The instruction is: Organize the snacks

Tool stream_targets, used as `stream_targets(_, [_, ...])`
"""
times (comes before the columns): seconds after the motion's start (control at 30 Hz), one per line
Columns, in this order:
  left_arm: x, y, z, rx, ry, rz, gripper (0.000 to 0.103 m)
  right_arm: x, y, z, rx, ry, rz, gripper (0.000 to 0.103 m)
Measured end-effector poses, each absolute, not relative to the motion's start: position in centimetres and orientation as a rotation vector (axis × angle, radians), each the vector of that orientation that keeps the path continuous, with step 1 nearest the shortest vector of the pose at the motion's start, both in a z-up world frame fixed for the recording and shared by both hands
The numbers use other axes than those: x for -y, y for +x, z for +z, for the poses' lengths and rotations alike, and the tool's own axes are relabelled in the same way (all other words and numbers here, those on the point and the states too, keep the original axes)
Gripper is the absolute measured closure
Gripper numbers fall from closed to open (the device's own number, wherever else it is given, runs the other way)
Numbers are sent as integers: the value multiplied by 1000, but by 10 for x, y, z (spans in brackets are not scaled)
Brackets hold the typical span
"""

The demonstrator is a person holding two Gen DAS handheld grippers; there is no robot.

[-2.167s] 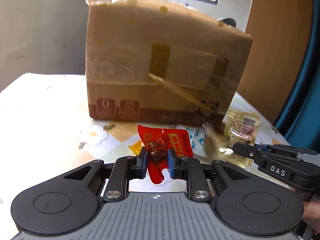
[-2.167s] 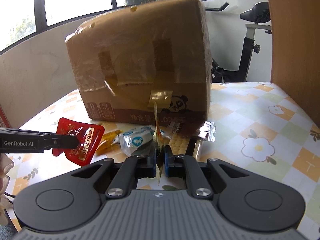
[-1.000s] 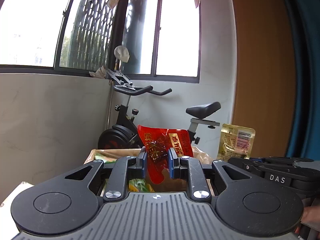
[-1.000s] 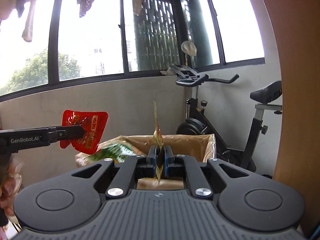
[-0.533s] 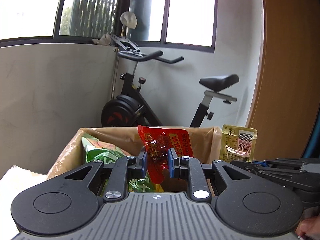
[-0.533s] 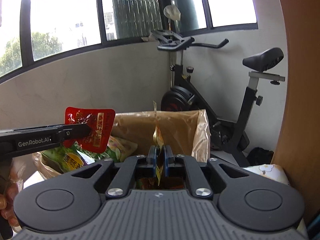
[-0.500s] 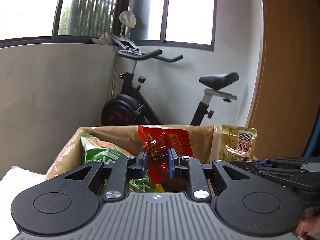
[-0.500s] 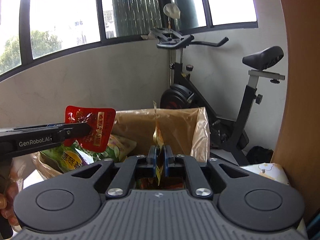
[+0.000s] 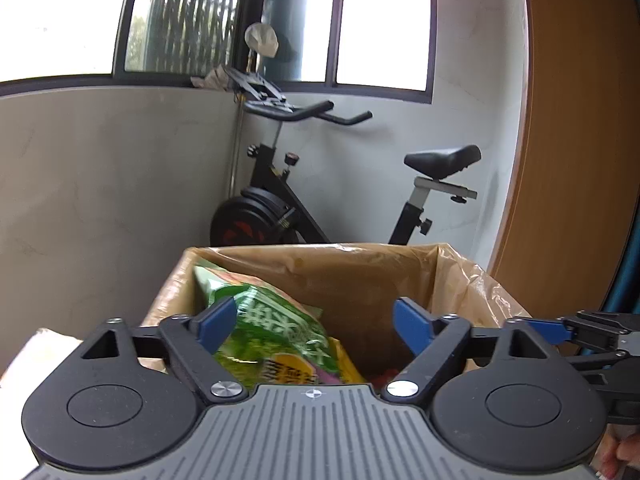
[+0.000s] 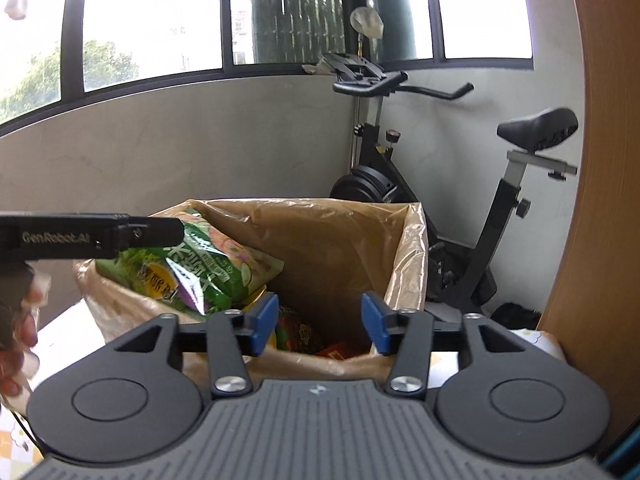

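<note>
An open cardboard box [image 9: 460, 276] [image 10: 404, 248] lined with clear plastic stands right in front of both grippers. Inside leans a big green snack bag [image 9: 276, 328] [image 10: 208, 264], and smaller packets [image 10: 300, 332] lie at the bottom, one of them red [image 10: 336, 350]. My left gripper [image 9: 314, 326] hangs over the box's near rim, its jaws opening wide with nothing between them. My right gripper [image 10: 320, 322] is over the same rim further right, its jaws also opening and empty. In each wrist view the other gripper [image 9: 548, 328] [image 10: 172, 230] shows from the side.
A black exercise bike [image 9: 280, 208] [image 10: 460, 220] stands behind the box against a grey wall under windows. A wooden panel [image 9: 568, 160] [image 10: 600, 200] rises at the right. A corner of the floral tablecloth [image 10: 532, 336] shows beside the box. A person's fingers [image 10: 16, 332] hold the left gripper's handle.
Both grippers have come forward and down over the box and opened. The red packet is gone from the left jaws and the yellow packet from the right jaws.
</note>
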State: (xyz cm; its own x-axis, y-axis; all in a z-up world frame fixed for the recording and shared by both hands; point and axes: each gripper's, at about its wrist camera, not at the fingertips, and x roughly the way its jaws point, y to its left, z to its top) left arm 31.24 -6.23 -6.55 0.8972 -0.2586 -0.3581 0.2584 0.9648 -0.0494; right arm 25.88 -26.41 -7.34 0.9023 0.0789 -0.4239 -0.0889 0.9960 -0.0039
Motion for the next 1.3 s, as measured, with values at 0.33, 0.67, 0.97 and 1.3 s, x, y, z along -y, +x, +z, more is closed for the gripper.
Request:
stream_targets(0.33, [39, 280, -54, -332, 10, -226, 1, 260, 227, -67, -392, -24, 38, 4])
stream_targets(0.67, [27, 248, -72, -311, -46, -227, 0, 266, 193, -82, -333, 48, -13, 0])
stream_targets(0.97, [15, 210, -102, -326, -150, -156, 0, 269, 155, -107, -306, 85, -17, 0])
stream_targets(1.3, [14, 202, -154, -476, -165, -125, 0, 292, 136, -157, -427, 161, -24, 0])
